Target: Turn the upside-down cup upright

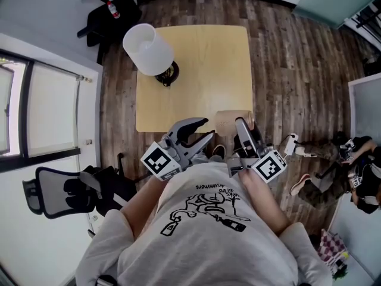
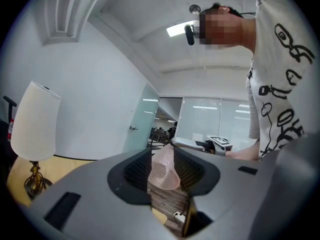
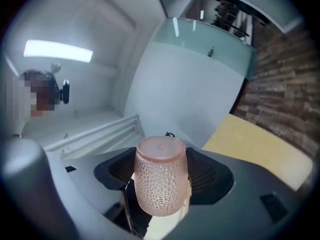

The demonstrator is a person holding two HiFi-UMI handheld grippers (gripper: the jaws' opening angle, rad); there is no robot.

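A pink cup (image 3: 160, 184) with a dimpled wall sits between the pads of my right gripper (image 3: 161, 176), which is shut on it. In the right gripper view its flat closed end points toward the top of the picture. In the head view the cup (image 1: 229, 121) hangs at the near edge of the wooden table (image 1: 202, 70), at the tip of the right gripper (image 1: 237, 128). My left gripper (image 1: 205, 131) stands just left of it with its jaws apart and nothing between them. In the left gripper view the cup (image 2: 162, 171) shows through the gap of that gripper (image 2: 165, 176).
A lamp with a white shade (image 1: 149, 49) stands at the table's far left corner. A black office chair (image 1: 65, 195) is at my left, and another black chair (image 1: 113, 8) lies beyond the table. A seated person's legs (image 1: 333, 171) show at the right on the plank floor.
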